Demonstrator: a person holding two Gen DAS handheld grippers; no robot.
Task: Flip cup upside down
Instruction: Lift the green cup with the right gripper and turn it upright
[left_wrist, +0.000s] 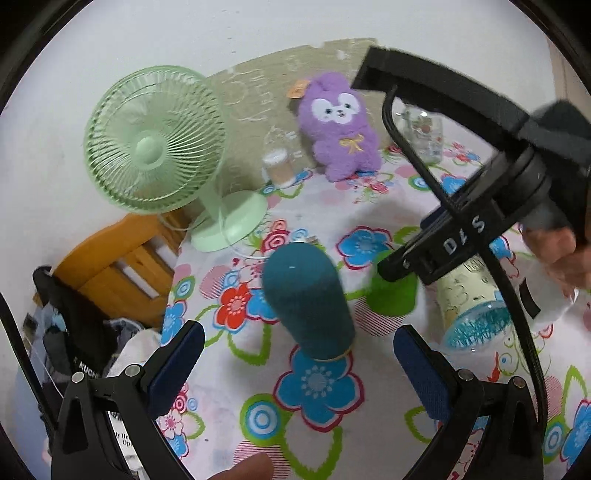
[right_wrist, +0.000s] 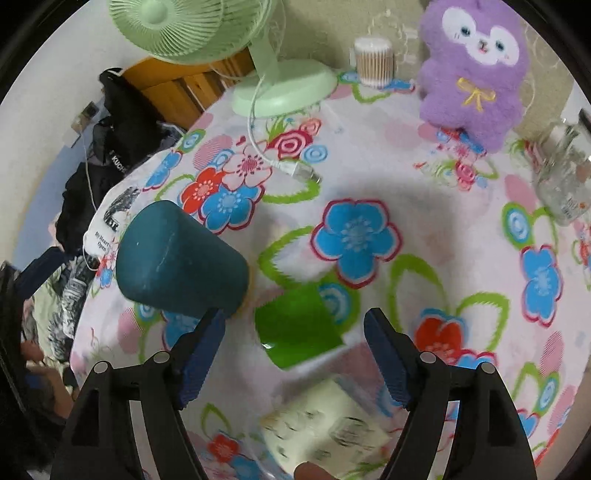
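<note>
A dark teal cup (left_wrist: 308, 299) stands upside down on the flowered tablecloth (left_wrist: 325, 435), also in the right wrist view (right_wrist: 177, 264). A small green cup (left_wrist: 393, 293) stands beside it, blurred in the right wrist view (right_wrist: 299, 328). A cream printed cup (left_wrist: 471, 299) lies on its side; it also shows in the right wrist view (right_wrist: 325, 424). My left gripper (left_wrist: 299, 365) is open and empty, just short of the teal cup. My right gripper (right_wrist: 295, 350) is open above the green and cream cups; its body (left_wrist: 454, 236) shows in the left wrist view.
A green desk fan (left_wrist: 159, 144) stands at the table's back left, its white cable and plug (right_wrist: 301, 171) lying on the cloth. A purple plush toy (left_wrist: 338, 127), a cotton swab jar (left_wrist: 279, 166) and a glass jar (right_wrist: 565, 177) stand at the back. Clothes lie off the left edge.
</note>
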